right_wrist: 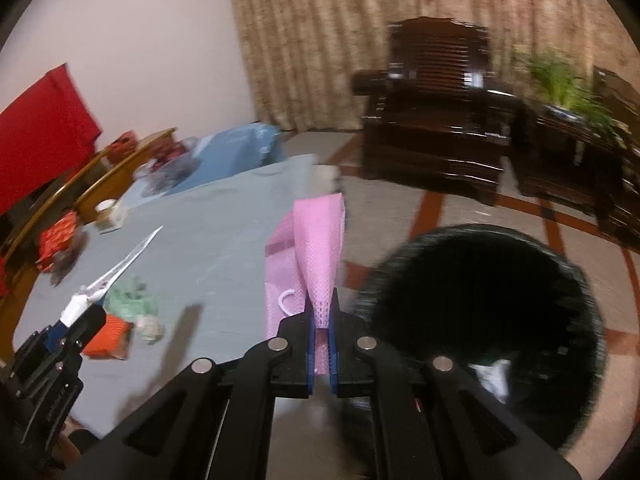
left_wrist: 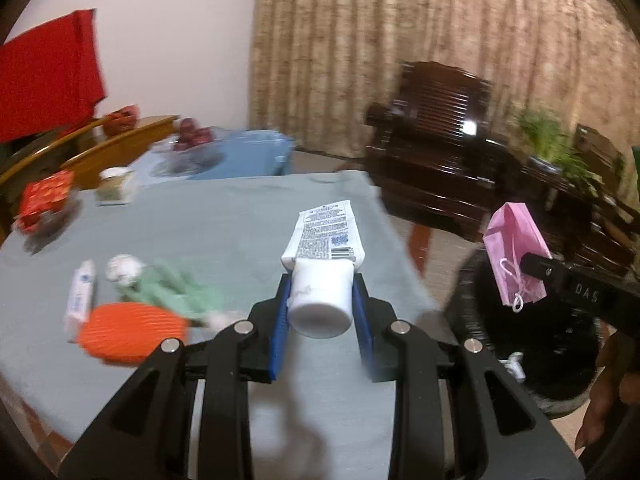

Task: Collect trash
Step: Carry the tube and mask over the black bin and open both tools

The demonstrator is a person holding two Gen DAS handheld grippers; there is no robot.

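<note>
My left gripper (left_wrist: 321, 300) is shut on a white tube (left_wrist: 322, 240) by its cap end and holds it above the grey-blue tablecloth (left_wrist: 224, 224). My right gripper (right_wrist: 321, 312) is shut on a pink face mask (right_wrist: 316, 256), held beside the table's right edge, left of the black trash bin (right_wrist: 484, 320). The mask (left_wrist: 514, 256) and bin (left_wrist: 520, 344) also show in the left wrist view. The left gripper holding the tube (right_wrist: 116, 276) shows at the left of the right wrist view. The bin holds some white scraps (right_wrist: 494, 376).
On the table lie an orange ribbed piece (left_wrist: 128, 334), a green crumpled wrapper (left_wrist: 168, 292), a small white tube (left_wrist: 82, 296), a paper ball (left_wrist: 122, 268), a cup (left_wrist: 114, 186) and a red box (left_wrist: 46, 204). A dark wooden armchair (right_wrist: 436, 120) and a plant (right_wrist: 568, 84) stand beyond.
</note>
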